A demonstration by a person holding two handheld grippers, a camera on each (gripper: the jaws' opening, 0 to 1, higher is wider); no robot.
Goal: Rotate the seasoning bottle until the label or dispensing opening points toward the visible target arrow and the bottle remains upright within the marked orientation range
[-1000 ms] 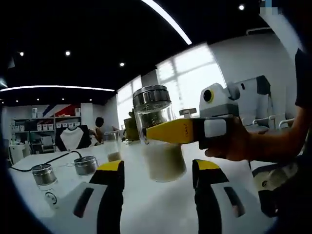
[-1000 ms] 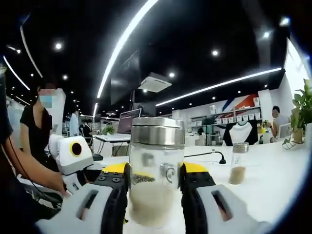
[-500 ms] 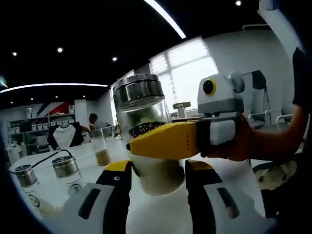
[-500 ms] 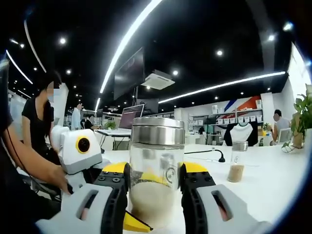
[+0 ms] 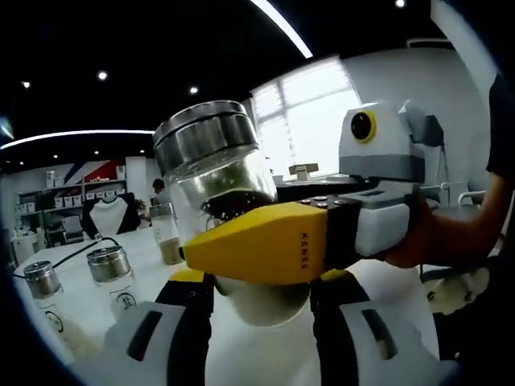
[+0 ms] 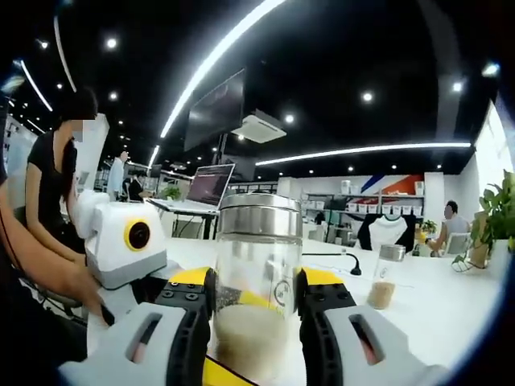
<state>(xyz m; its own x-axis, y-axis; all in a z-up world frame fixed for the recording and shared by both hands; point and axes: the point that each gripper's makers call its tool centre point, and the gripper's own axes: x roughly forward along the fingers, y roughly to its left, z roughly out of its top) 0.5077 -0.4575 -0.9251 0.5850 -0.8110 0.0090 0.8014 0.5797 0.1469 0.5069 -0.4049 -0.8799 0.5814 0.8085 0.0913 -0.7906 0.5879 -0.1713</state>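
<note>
Seasoning bottle (image 6: 259, 289), frame ctr, is pinched betw. right gripper (image 6: 256, 310) jaws, axis upright; left gripper (image 5: 261, 310), spread, is positioned astride its base.

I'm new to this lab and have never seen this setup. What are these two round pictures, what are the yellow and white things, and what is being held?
Each picture comes from a fisheye camera riding on a hand-held two-jaw gripper; a person works one in each hand. In the right gripper view, the right gripper is shut on a glass seasoning bottle with a metal lid, and the left gripper shows at its left. In the left gripper view, the left gripper's own jaws rise on either side of the bottle's base, though whether they grip it is unclear. The bottle looks tilted there, which may be camera roll. Three smaller seasoning jars stand on the white table.
</note>
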